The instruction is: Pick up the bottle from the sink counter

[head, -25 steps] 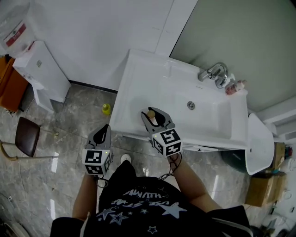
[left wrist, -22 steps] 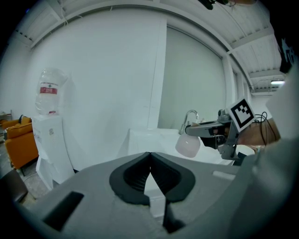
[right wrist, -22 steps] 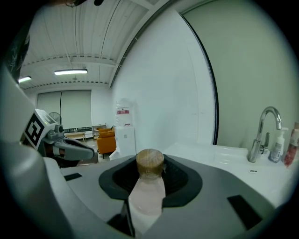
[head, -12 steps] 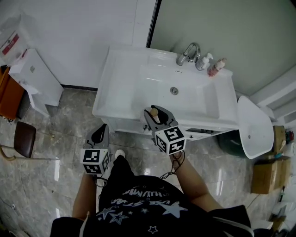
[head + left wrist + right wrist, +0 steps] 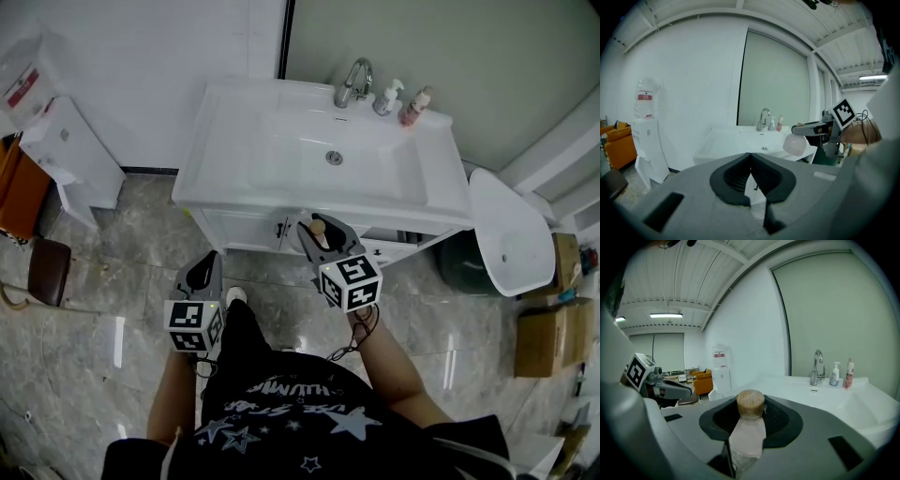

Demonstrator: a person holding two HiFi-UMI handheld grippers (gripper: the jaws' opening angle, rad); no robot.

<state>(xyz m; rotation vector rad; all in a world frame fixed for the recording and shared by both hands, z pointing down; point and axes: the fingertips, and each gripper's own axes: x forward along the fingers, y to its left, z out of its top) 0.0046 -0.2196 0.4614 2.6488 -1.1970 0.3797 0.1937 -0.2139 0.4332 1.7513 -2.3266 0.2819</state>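
Observation:
A small clear pinkish bottle (image 5: 747, 434) with a round wooden cap (image 5: 317, 226) stands upright between the jaws of my right gripper (image 5: 321, 242), which is shut on it. In the head view the gripper holds it in front of the white sink counter (image 5: 234, 141), over the cabinet front and the floor. The left gripper view shows the same bottle (image 5: 794, 144) off to the right. My left gripper (image 5: 202, 277) hangs lower left over the marble floor, its jaws closed together with nothing between them (image 5: 751, 157).
On the counter's back edge stand a chrome faucet (image 5: 352, 82), a white pump dispenser (image 5: 386, 97) and a pink bottle (image 5: 415, 106). A water dispenser (image 5: 66, 150) and a brown chair (image 5: 47, 272) are left; a white oval fixture (image 5: 506, 244) and cardboard boxes (image 5: 553, 328) are right.
The right gripper with the bottle has drawn back from over the counter's front corner to in front of the cabinet. The sink has slid up and away in the head view. The left gripper barely moved.

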